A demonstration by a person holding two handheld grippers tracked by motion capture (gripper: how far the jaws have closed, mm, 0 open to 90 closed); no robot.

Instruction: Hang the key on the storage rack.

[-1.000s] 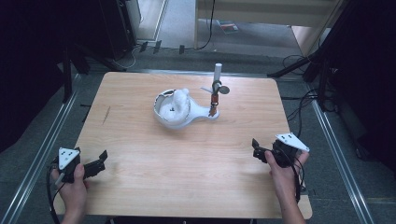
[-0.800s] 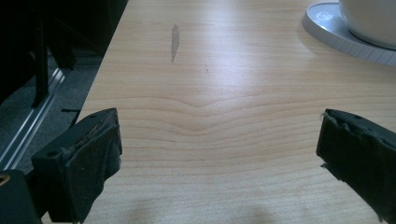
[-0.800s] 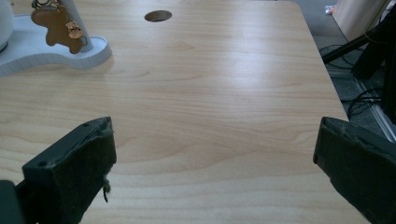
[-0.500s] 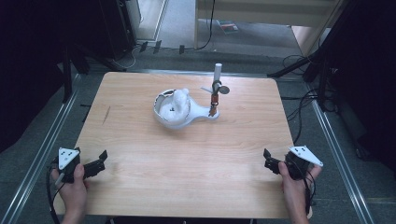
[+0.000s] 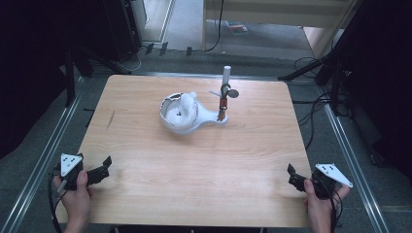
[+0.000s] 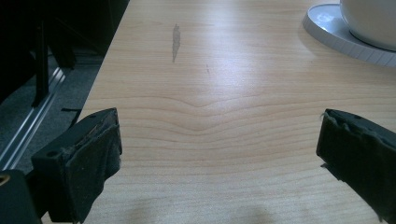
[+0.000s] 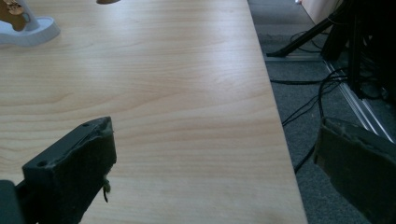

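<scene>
While nothing was held: both claws sat at the near table (image 5: pixel 204 165) corners.
Left claw (image 5: pixel 103 168): jaws wide, empty.
Right claw (image 5: pixel 291 175): jaws wide, empty.
White dish (image 5: pixel 187 114): mid-table, untouched, beside a small stand (image 5: pixel 224 97).
Progress: judged either unstarted or finished.

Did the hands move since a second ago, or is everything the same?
The right gripper slid back toward the table's near right corner, jaws open, holding nothing. The left gripper stayed put, also open. The white bowl in the middle did not move.
</scene>
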